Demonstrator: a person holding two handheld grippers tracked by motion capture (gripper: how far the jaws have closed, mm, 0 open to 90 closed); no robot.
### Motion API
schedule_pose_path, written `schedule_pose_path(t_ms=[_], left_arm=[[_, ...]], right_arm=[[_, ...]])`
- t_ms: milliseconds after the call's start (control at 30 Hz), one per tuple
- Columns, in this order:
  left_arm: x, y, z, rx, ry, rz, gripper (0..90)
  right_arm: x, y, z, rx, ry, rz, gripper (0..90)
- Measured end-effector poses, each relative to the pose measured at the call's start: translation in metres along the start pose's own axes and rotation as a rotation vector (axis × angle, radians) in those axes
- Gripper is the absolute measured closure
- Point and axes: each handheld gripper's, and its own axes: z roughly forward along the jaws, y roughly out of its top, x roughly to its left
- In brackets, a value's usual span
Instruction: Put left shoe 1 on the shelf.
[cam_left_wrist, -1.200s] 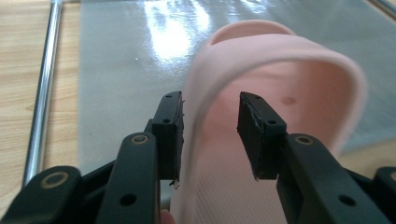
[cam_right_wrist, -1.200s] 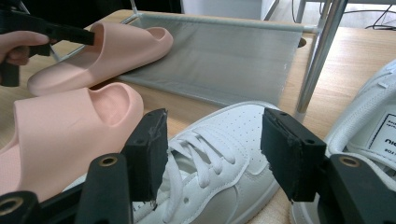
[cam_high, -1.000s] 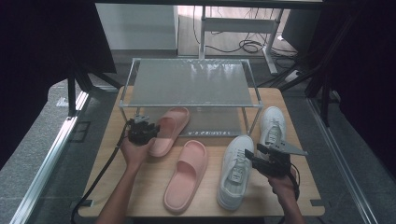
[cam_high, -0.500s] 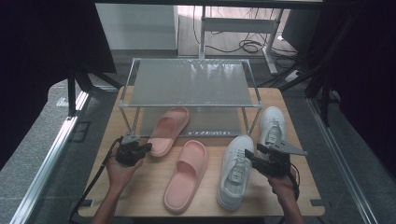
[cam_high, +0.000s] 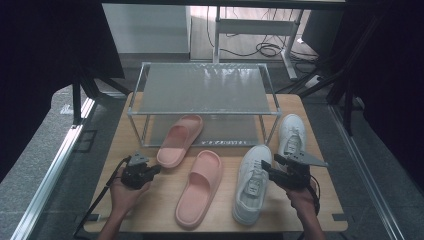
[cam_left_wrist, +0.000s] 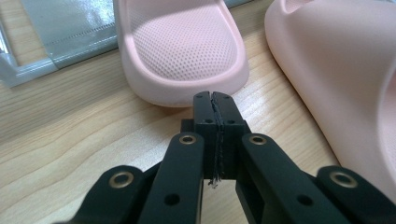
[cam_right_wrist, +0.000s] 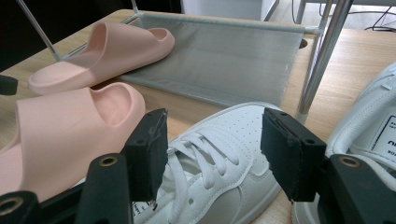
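Observation:
My left gripper (cam_high: 152, 171) is shut with nothing in it, low over the wood just short of the heel of the far pink slipper (cam_high: 180, 140). In the left gripper view its jaws (cam_left_wrist: 215, 100) meet in front of that heel (cam_left_wrist: 182, 51), apart from it. The near pink slipper (cam_high: 200, 187) lies to its right. My right gripper (cam_high: 265, 170) stands open beside a white sneaker (cam_high: 252, 185). In the right gripper view its jaws (cam_right_wrist: 212, 144) straddle the laces (cam_right_wrist: 205, 158) without touching them. A second white sneaker (cam_high: 291, 135) lies beyond.
A metal-framed shoe rack (cam_high: 202, 89) with two mesh shelves stands at the back of the wooden table (cam_high: 125, 145). The far slipper's toe rests on the lower shelf (cam_right_wrist: 219, 51). A rack leg (cam_right_wrist: 322, 56) stands close behind the sneakers.
My left gripper has drawn back from the far slipper toward the table's front left. The right gripper and all the shoes have stayed where they were.

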Motion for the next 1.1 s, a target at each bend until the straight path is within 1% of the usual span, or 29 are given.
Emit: schedule_pose_path(t_ms=[33, 167, 333, 367, 633, 667, 800, 933, 1000, 1100], left_arm=[[0.001, 0.000, 0.004, 0.010, -0.004, -0.003, 89.8], [0.001, 0.000, 0.009, 0.019, -0.004, -0.004, 89.8], [0.002, 0.001, 0.012, 0.020, -0.010, -0.006, 89.9], [0.000, 0.002, 0.013, 0.026, -0.007, 0.006, 89.9], [-0.005, 0.009, 0.022, 0.035, -0.018, 0.020, 89.7], [-0.006, 0.009, 0.023, 0.031, -0.025, 0.015, 89.7], [-0.008, 0.011, 0.026, 0.033, -0.026, 0.019, 89.6], [-0.011, 0.017, 0.030, 0.033, -0.019, 0.026, 89.3], [-0.012, 0.020, 0.034, 0.032, -0.021, 0.033, 89.0], [-0.015, 0.025, 0.040, 0.035, -0.025, 0.033, 89.0]], right_arm=[[0.000, 0.000, 0.000, 0.000, -0.001, 0.001, 41.8], [-0.001, 0.000, -0.001, -0.003, -0.003, 0.003, 41.8], [0.000, 0.000, 0.000, -0.001, -0.002, 0.000, 41.8], [0.000, 0.000, 0.000, 0.000, -0.001, 0.000, 41.8], [0.000, 0.000, 0.000, 0.000, 0.000, 0.000, 41.7], [-0.001, 0.000, 0.000, -0.001, -0.003, 0.002, 41.7], [-0.001, 0.000, -0.001, -0.003, -0.002, 0.001, 41.7], [-0.001, 0.000, 0.000, -0.001, -0.001, 0.001, 41.7], [0.000, 0.000, 0.000, -0.001, 0.000, 0.000, 41.7], [-0.001, 0.000, 0.000, 0.000, -0.002, 0.002, 41.7]])
